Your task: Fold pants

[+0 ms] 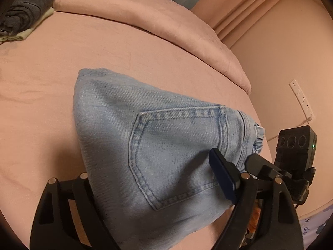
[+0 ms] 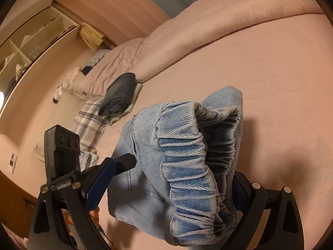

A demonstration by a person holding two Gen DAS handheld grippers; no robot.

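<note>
The light-blue jeans (image 1: 145, 141) lie folded small on the pink bedsheet (image 1: 52, 79), pocket up. The left gripper (image 1: 149, 179) straddles them with fingers wide apart; the right gripper (image 2: 172, 179) spans the elastic waistband (image 2: 187, 166), seemingly unclamped. Press the stack flat and square its edges before letting go.

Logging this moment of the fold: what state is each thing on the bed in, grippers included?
Light blue denim pants with elastic waistband: folded into a compact bundle, held up off the bed, waistband end towards the right gripper.
Left gripper: jaws wide, pants between them.
Right gripper: jaws wide, waistband between them.
Dark grey folded garment: stacked on a pale green one.
Pink duvet: bunched at the far side.
</note>
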